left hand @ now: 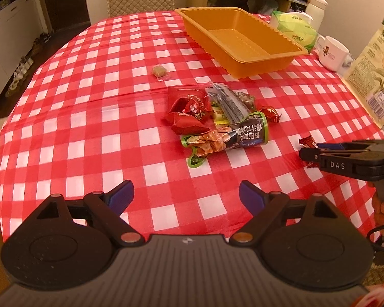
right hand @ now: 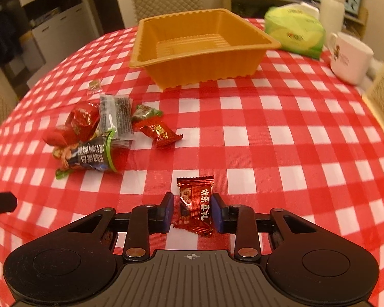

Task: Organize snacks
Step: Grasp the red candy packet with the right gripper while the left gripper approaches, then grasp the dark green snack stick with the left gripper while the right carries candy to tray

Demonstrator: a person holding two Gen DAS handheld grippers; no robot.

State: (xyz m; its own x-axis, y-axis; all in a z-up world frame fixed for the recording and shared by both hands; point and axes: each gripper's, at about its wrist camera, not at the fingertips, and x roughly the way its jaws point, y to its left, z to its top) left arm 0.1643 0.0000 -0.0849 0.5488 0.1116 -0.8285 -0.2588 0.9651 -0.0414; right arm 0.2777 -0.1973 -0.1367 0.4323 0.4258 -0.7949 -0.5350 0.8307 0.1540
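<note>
Right tool [right hand: 191,213]: its blue pads are flanking a red wrapped candy [right hand: 195,204] lying flat on the checked surface [right hand: 281,153], jaws narrowed almost to the wrapper's width. The right pad is looking to be touching the wrapper's edge; a sliver of gap is showing at the left pad, so a firm pinch is not confirmed. The candy's long axis is running straight along the tool's pointing line, away from the camera, its near end sitting between the pads and its far crimped end projecting beyond them.

Left tool [left hand: 186,196]: jaws spread wide, nothing between them, hovering over bare cloth.

Snack pile [left hand: 217,117]: lying ahead of the left tool, to the left of the right tool; the left hand is the nearer one to it.

Orange tray [right hand: 140,61]: standing empty further ahead, well apart from both tools, beyond the candy.

Small tan sweet [left hand: 159,71]: lying alone left of the tray.
</note>
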